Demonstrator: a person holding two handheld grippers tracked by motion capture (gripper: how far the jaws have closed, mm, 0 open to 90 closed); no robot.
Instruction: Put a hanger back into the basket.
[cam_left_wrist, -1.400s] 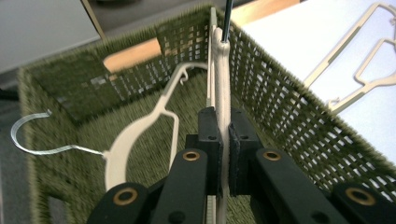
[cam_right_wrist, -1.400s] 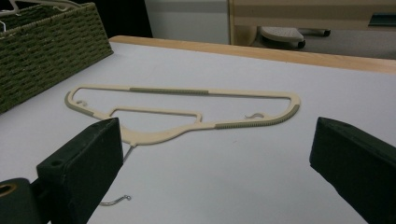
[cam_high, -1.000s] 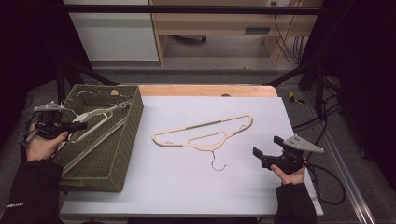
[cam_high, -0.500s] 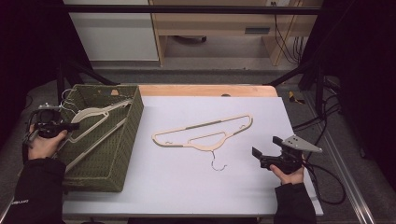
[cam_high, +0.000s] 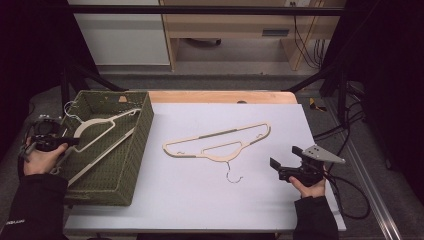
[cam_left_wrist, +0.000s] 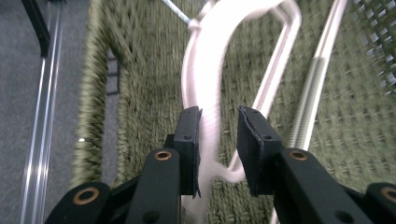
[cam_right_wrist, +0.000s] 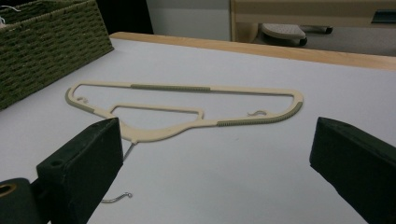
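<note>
Left gripper has just been opening, jaws now loose around the white hanger in the wicker basket; its hook may snag the weave. Right gripper sits wide apart.

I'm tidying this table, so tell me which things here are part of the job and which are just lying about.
Part of the job:
- white hanger in the woven basket, between the left gripper jaws, which have just been opening
- beige hanger on the table, in front of the open right gripper

Just lying about:
- cables beside the table
- wooden furniture behind it
</note>
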